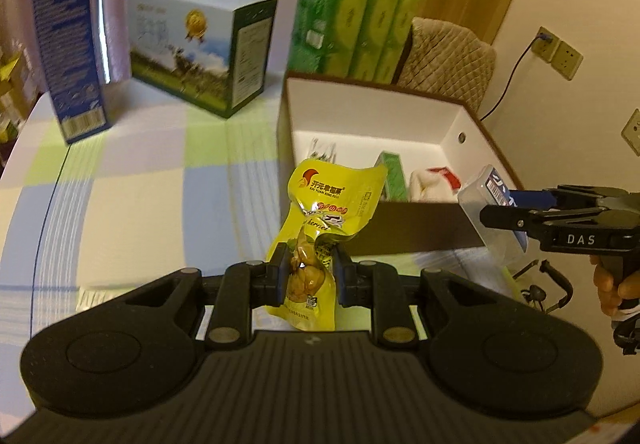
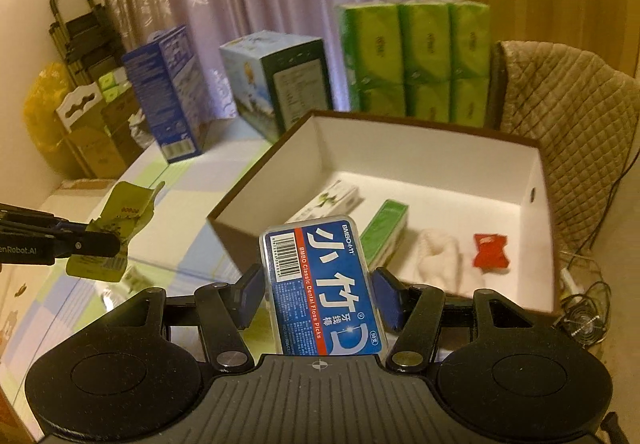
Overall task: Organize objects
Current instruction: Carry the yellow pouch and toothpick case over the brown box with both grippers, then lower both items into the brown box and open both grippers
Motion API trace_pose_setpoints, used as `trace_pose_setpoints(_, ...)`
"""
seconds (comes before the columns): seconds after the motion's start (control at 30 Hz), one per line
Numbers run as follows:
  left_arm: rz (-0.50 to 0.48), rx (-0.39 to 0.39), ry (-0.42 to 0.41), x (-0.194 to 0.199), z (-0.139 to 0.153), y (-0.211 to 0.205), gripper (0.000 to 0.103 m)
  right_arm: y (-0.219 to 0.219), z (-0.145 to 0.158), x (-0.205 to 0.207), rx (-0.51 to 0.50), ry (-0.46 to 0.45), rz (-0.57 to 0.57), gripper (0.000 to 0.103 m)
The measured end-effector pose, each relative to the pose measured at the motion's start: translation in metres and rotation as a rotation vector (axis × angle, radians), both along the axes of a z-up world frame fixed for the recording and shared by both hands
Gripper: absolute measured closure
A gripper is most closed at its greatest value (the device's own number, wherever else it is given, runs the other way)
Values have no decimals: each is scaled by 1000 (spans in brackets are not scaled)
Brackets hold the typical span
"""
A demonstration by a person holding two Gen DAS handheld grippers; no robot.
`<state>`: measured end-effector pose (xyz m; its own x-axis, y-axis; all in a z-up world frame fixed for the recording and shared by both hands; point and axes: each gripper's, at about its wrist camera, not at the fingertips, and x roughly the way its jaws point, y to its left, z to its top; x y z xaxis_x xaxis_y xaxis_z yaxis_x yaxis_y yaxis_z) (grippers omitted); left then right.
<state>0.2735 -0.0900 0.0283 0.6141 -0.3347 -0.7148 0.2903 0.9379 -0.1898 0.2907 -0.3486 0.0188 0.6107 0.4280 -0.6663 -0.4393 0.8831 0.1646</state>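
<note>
Yellow foil snack pouch (image 1: 320, 228); blue-labelled clear plastic floss-pick case (image 2: 320, 284); brown cardboard box, white inside (image 2: 432, 148); pastel green-blue checked tablecloth (image 1: 140, 172).

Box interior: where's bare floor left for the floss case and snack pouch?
Open box: the back floor is bare along the far wall, above the red packet. The front is crowded: white cloth, green pack, white carton.

A tall blue cardboard carton (image 1: 66, 56) stands upright on the pastel checked tablecloth (image 1: 152, 180); near it sits a white and green printed box with a gold seal (image 1: 200, 48); a stack of green tissue packs (image 2: 416, 60) rises in front of pale purple curtains (image 2: 256, 4); a beige quilted chair cover (image 2: 568, 116) stands beside; wall sockets (image 1: 558, 50) hold a plugged cable.
</note>
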Motion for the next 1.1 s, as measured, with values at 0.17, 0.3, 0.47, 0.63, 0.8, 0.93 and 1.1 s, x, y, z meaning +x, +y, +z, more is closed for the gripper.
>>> trace_pose_setpoints(0.17, -20, 0, -26, 15, 6, -14, 84, -11, 5, 12, 7, -15, -21, 47)
trace_pose_setpoints(0.3, -33, 1, -44, 28, 9, -25, 84, -18, 9, 22, 12, -31, -37, 47)
trace_pose_setpoints(0.47, -39, -3, -57, 43, 12, -35, 84, -27, 15, 38, 8, -52, -51, 47)
trace_pose_setpoints(0.63, -47, 1, -62, 63, 12, -47, 84, -36, 19, 56, -3, -65, -66, 47)
trace_pose_setpoints(0.8, -59, 13, -62, 86, 9, -59, 84, -44, 18, 75, -15, -65, -85, 47)
trace_pose_setpoints(0.93, -68, 28, -54, 106, 2, -70, 84, -53, 14, 89, -22, -55, -103, 47)
trace_pose_setpoints(1.1, -82, 46, -34, 131, -8, -81, 84, -61, 7, 107, -28, -38, -122, 47)
